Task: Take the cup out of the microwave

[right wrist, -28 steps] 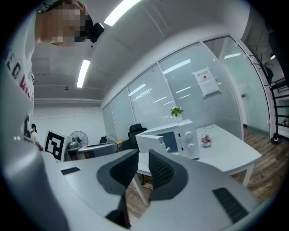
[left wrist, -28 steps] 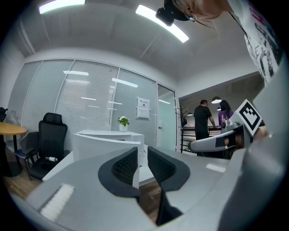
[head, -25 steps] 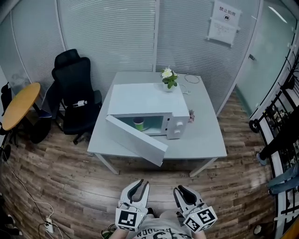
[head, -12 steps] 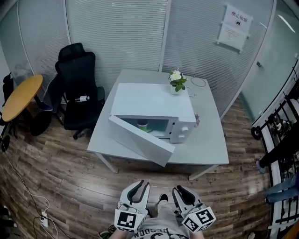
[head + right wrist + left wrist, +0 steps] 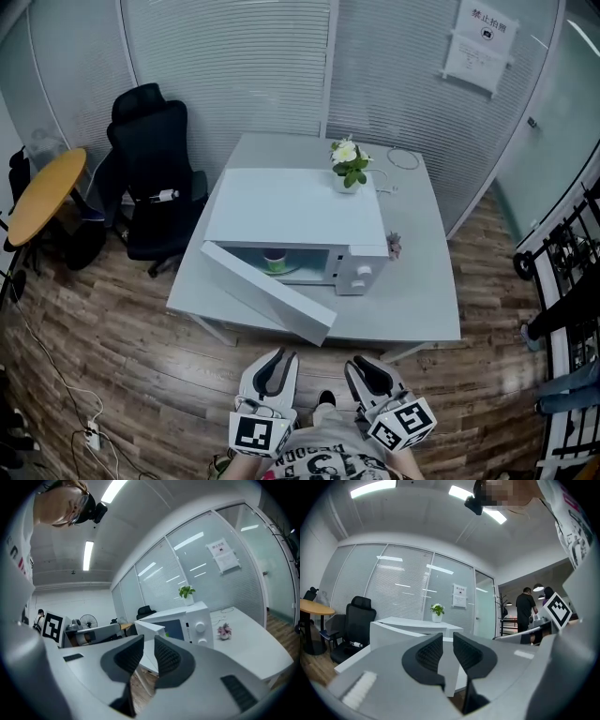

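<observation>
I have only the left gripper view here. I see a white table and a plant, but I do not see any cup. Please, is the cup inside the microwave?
Observer: Yes. In the head view the cup stands inside the microwave, behind its open door.
Operator: Do the right tongs hold something?
Observer: No. The right gripper view shows the right tongs slightly apart, with nothing between them.
Operator: Are the tongs at the table?
Observer: Not yet. In the head view the left tongs and the right ones hang over the wooden floor, short of the table.
</observation>
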The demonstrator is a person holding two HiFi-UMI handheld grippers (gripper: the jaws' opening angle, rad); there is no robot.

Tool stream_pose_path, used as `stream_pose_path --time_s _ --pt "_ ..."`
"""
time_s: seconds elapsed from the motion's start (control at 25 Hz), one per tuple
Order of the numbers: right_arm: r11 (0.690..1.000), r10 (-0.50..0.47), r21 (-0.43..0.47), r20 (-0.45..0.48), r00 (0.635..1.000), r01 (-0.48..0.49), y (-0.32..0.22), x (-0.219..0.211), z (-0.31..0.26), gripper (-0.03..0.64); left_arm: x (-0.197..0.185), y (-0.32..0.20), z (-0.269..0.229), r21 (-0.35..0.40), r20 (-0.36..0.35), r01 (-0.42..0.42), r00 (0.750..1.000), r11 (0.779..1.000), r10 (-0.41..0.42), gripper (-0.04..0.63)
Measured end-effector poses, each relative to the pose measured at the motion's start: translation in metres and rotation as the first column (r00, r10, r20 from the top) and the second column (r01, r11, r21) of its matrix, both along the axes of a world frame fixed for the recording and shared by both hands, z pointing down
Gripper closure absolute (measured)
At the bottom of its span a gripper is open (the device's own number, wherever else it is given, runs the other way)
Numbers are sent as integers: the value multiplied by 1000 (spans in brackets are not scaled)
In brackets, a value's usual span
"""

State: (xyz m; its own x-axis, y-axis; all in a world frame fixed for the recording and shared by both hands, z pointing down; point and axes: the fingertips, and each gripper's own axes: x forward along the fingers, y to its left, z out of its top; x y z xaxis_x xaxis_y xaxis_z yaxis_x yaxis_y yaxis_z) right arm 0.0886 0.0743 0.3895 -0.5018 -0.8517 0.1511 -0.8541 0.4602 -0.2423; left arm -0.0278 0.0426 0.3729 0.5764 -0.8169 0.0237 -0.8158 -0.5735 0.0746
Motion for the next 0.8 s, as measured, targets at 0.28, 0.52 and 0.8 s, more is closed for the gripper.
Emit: stream_pose_path --time_s 0.28,0.52,0.8 --pt "995 -98 12 -5 995 98 -36 28 -2 535 22 -27 -9 20 -11 95 995 995 -95 515" --pt "982 -187 8 -10 982 187 -51 41 3 535 24 -39 -10 38 16 193 981 981 -193 515" --pt "971 -237 -4 -5 971 237 -66 47 12 535 28 -49 -11 51 35 252 967 966 -254 516"
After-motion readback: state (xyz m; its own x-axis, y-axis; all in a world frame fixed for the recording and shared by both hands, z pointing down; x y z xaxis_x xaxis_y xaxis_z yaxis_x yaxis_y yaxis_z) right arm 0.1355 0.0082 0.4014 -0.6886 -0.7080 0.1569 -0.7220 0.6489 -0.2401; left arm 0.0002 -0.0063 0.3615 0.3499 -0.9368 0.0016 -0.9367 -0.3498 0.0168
